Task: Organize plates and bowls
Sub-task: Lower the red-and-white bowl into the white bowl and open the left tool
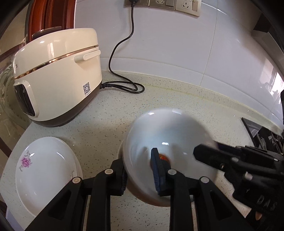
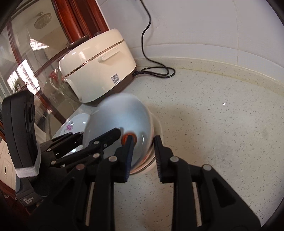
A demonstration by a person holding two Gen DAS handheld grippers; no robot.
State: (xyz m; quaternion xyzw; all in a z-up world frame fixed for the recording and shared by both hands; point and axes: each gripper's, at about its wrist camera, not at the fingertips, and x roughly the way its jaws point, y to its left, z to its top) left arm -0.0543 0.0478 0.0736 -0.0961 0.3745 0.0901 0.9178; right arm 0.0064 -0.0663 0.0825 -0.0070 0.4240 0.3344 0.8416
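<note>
A white bowl with a red mark inside is tilted and blurred just above another bowl on the counter. My left gripper grips its near rim, one finger inside and one outside. My right gripper straddles the bowl's right rim; its jaws stand apart and the right pad is clear of the bowl. The right gripper also shows at the right of the left wrist view. A white plate with a purple flower lies at the counter's left edge, and shows in the right wrist view.
A cream rice cooker stands at the back left, its black cord looped on the speckled counter. A tiled wall with sockets is behind. A dark stove edge is at right. A glass door is left of the counter.
</note>
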